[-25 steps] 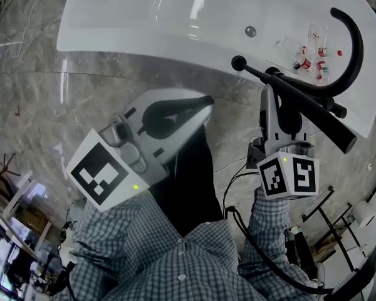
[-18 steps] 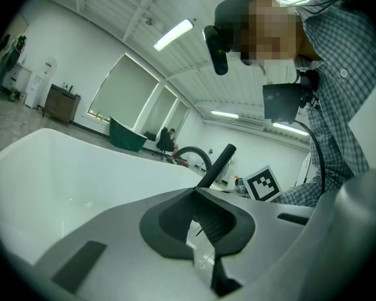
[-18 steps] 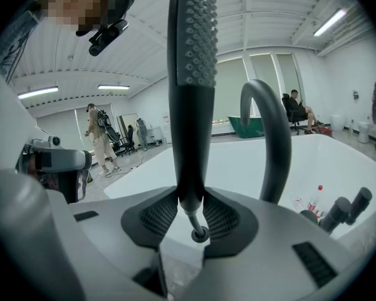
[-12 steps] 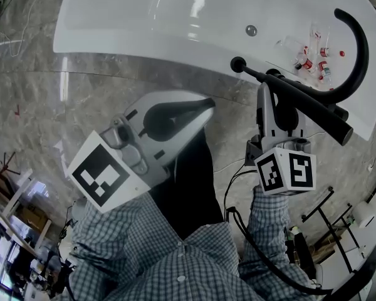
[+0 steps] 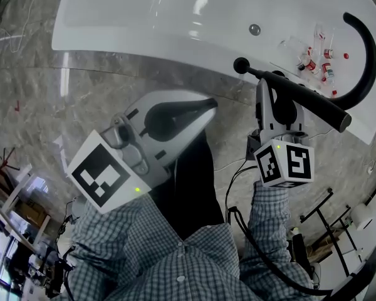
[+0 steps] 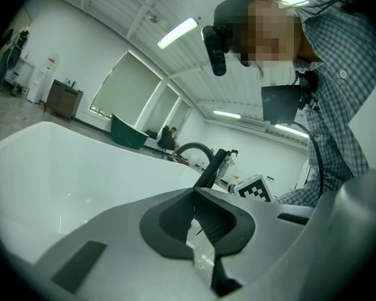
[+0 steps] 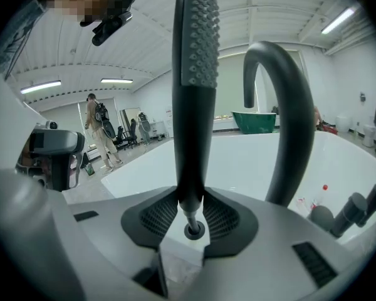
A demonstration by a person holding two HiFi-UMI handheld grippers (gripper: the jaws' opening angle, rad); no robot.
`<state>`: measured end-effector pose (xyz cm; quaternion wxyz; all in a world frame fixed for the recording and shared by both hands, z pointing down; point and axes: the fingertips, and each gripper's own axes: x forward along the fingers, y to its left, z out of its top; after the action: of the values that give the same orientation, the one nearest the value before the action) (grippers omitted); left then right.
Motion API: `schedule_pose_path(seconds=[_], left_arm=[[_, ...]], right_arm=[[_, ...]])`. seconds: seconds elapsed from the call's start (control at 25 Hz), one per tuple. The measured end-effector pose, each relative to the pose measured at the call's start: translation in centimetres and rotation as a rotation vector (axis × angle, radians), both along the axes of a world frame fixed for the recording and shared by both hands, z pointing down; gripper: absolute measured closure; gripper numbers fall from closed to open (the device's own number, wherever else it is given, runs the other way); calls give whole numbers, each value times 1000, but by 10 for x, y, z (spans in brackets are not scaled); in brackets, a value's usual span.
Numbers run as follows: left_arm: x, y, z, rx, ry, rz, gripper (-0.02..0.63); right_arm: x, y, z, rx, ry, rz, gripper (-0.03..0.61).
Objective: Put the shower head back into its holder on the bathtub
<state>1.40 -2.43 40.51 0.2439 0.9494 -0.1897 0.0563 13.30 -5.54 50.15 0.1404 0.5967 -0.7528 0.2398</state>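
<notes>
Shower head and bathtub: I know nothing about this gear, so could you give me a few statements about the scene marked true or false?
1. The right hand-held gripper is shut on the black shower head. True.
2. The left hand-held gripper holds a bottle. False: nothing is between its jaws.
3. The shower head rests in a holder. False: the right hand-held gripper holds it.
4. A black curved spout stands on the white bathtub. True.

Looks steeply down past checked shirt (image 5: 175, 256). Holds black shower head (image 5: 307, 99) crosswise in right gripper (image 5: 269, 91), at near rim of white bathtub (image 5: 144, 39), just beside curved black spout (image 5: 368, 61). Carries left gripper (image 5: 203, 107) lower left, jaw tips together, over marble floor (image 5: 44, 105). Shows small bottles (image 5: 316, 61) on tub deck near spout.
</notes>
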Motion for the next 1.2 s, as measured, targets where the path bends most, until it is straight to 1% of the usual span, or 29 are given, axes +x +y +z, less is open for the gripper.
schedule_pose_path(seconds=[0.32,0.6,1.2], left_arm=[[-1,0,3,-4,0,-3,604],[0,4,5,-11,-3,-1,604],[-2,9,11,-13,1,-7,604]], right_arm=[[-7,-1,17,-11,28,-39,453],[-8,1,36,-30,44,-50,453],[-18,-1,72,-74,120,-135,453]])
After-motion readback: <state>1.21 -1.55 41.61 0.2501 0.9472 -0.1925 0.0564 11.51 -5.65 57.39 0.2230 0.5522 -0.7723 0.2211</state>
